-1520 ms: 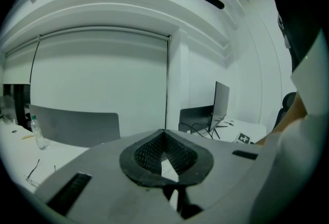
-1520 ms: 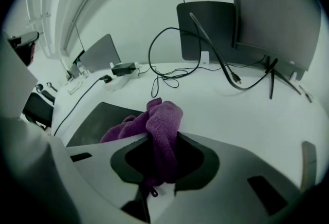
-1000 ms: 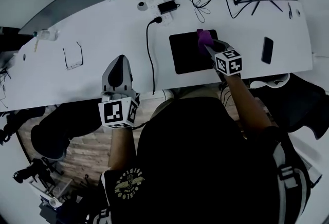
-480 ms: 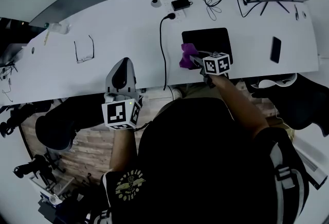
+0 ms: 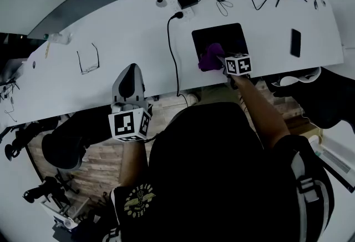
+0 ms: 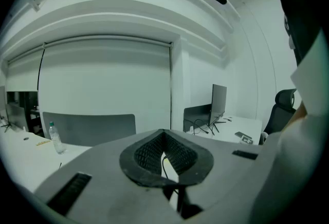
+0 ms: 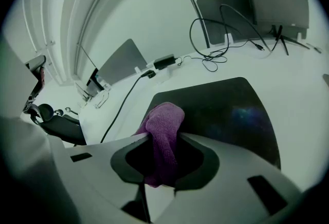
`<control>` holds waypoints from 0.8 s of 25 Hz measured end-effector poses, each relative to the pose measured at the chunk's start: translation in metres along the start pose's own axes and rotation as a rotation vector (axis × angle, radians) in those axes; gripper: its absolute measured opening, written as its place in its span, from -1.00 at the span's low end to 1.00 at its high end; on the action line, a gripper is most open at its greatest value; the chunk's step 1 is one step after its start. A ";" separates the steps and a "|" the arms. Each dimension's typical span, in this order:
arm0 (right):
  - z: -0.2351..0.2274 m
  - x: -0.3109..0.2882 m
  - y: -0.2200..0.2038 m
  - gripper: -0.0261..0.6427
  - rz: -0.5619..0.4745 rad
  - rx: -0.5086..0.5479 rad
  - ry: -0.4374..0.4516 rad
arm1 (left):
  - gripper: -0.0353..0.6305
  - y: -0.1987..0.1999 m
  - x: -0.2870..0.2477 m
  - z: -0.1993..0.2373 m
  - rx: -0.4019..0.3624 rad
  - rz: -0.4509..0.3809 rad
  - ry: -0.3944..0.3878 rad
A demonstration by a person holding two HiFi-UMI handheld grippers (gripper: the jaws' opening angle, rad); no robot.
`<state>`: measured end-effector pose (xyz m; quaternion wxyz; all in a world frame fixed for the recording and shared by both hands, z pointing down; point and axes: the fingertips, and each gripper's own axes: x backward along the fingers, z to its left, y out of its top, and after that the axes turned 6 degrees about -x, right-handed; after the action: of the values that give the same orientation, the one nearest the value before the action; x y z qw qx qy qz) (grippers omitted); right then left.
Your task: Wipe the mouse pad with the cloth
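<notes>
Right arm extended forward, right claw clamping cloth on mouse pad, left claw seemingly closed

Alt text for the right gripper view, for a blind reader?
The right gripper is shut on a purple cloth over the near left part of a black mouse pad on a white desk. A black cable runs left of it.

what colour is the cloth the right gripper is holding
Purple. The cloth shows best in the right gripper view, pinched between the jaws.
</notes>
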<state>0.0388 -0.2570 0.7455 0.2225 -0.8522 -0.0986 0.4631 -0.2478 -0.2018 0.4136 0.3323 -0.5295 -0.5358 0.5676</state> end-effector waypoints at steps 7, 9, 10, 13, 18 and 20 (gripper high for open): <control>-0.044 0.022 -0.003 -0.65 0.016 -0.001 -0.113 | -0.89 0.009 -0.023 -0.015 -0.005 -0.012 -0.031; -0.061 0.029 -0.003 -0.65 0.021 0.000 -0.147 | -0.89 0.012 -0.033 -0.019 -0.004 -0.016 -0.040; -0.071 0.033 -0.003 -0.65 0.022 0.000 -0.165 | -0.89 0.014 -0.038 -0.021 -0.003 -0.019 -0.044; -0.099 0.048 -0.003 -0.65 0.023 -0.008 -0.222 | -0.89 0.018 -0.051 -0.027 -0.003 -0.027 -0.061; -0.136 0.073 -0.006 -0.65 0.017 -0.033 -0.297 | -0.89 0.024 -0.068 -0.038 0.000 -0.038 -0.086; -0.145 0.081 -0.009 -0.65 0.019 -0.042 -0.315 | -0.89 0.028 -0.074 -0.046 0.002 -0.041 -0.104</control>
<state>0.2044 -0.2601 0.7576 0.1822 -0.7744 -0.1338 0.5909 -0.1828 -0.2654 0.4110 0.3162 -0.4878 -0.5625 0.5879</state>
